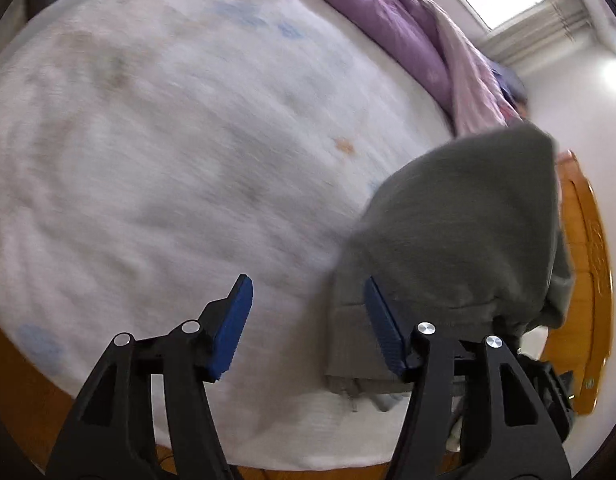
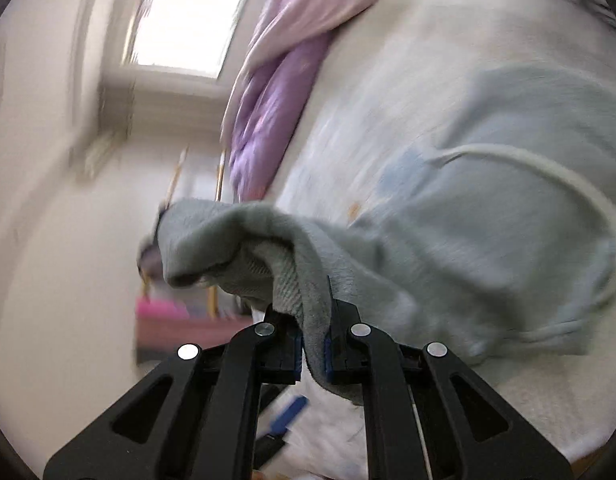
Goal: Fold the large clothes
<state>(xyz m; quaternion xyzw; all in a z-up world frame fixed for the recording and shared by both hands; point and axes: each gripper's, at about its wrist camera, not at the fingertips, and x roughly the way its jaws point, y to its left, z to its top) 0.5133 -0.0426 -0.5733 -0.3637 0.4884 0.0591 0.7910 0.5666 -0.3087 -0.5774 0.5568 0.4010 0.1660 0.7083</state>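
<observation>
A large grey-green sweatshirt (image 2: 488, 208) lies on a white patterned bed sheet (image 1: 168, 140). My right gripper (image 2: 312, 344) is shut on a thick fold of the sweatshirt's edge and lifts it off the bed. In the left wrist view the same garment (image 1: 468, 220) hangs raised at the right. My left gripper (image 1: 308, 320) is open and empty above the sheet, its right finger (image 1: 384, 332) close beside the garment's hem.
A purple and pink quilt (image 1: 408, 32) is bunched along the far side of the bed, also in the right wrist view (image 2: 268, 100). A wooden bed frame (image 1: 588, 260) runs along the right. A window (image 2: 188, 20) and white walls lie beyond.
</observation>
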